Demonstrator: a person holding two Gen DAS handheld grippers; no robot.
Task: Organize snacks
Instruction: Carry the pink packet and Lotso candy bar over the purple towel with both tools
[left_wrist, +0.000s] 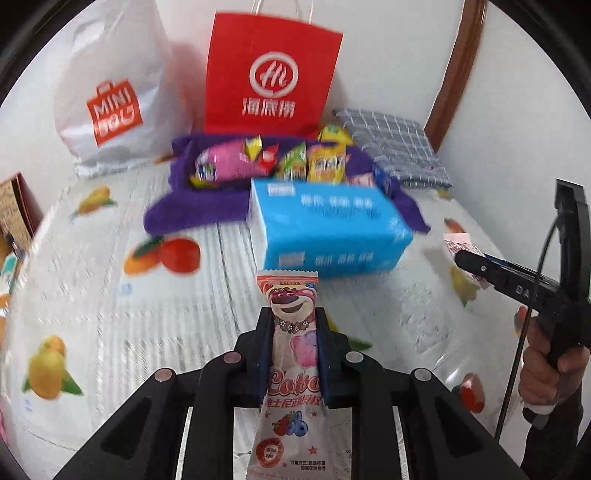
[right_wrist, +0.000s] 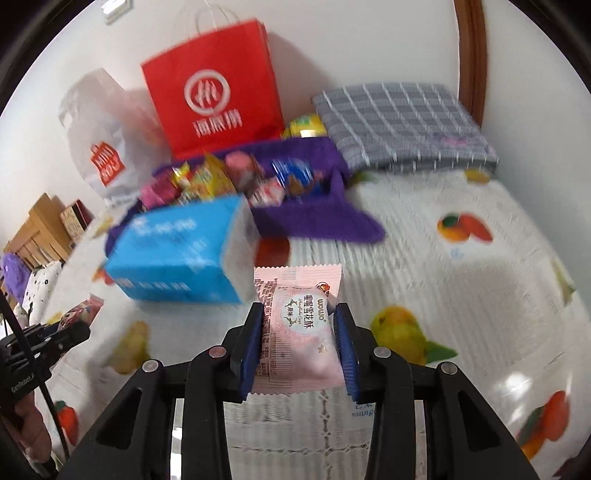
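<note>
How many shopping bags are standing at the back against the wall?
2. A white Miniso bag stands on the left, and a red paper bag with white handles stands beside it, right behind the purple tray of snacks. Nothing suggests another hidden behind them.

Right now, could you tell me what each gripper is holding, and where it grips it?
The left gripper pinches the bear-print snack packet across its upper middle. The right gripper clamps the pink pastry packet by its two long sides.

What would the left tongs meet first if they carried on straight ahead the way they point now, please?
Most likely the blue tissue pack, lying directly ahead of the left tongs and their bear snack packet; depth is uncertain.
</note>
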